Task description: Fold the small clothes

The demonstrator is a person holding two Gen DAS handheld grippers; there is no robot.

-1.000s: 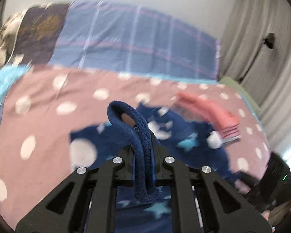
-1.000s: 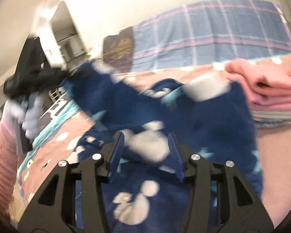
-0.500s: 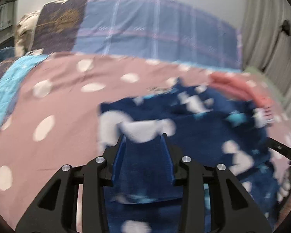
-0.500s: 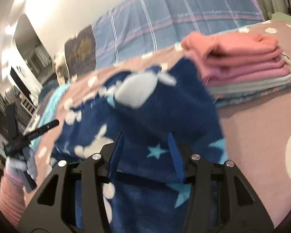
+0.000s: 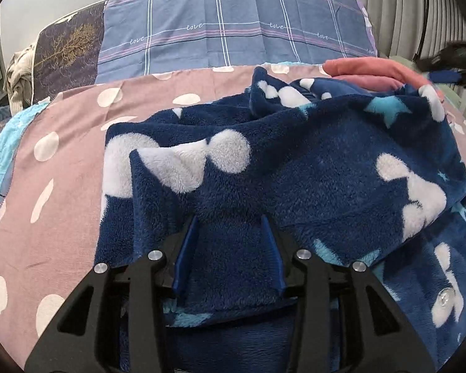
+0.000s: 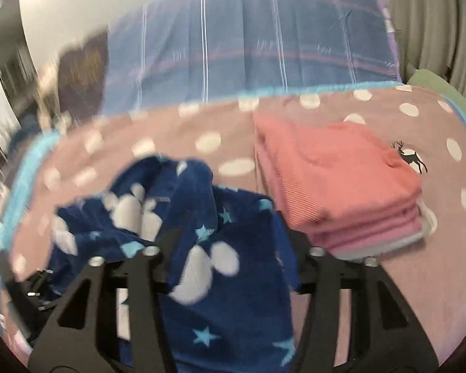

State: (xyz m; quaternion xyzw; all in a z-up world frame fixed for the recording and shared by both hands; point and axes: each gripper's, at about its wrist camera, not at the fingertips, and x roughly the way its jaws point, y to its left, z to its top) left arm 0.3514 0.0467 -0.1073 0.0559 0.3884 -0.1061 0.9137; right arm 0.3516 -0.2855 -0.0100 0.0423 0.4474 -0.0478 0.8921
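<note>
- The bed (image 5: 77,168) fills both views, under a dusty-pink cover with white dots and a light-blue edge; a blue checked pillow (image 5: 233,31) stands at its head.
- The fleece (image 5: 326,168) — a navy garment with white blobs and pale-blue stars — lies crumpled in the middle of the bed, one flap folded over the rest, its far corner reaching up toward the stack. A snap button shows near its right edge in the left view.
- The stack (image 6: 341,180) of folded pink and coral clothes sits on the bed just to the right of the fleece; the top piece bears a small dark deer.
- The left tool (image 5: 230,251) is low over the near part of the fleece. Its jaws have just been opening and stand apart, with fleece lying between the blue pads but not pinched — released.
- The right tool (image 6: 233,248) is blurred. Its jaws have also just been opening and stand wide, with a hanging fold of fleece between them; I cannot tell whether the fingers press on it.
</note>
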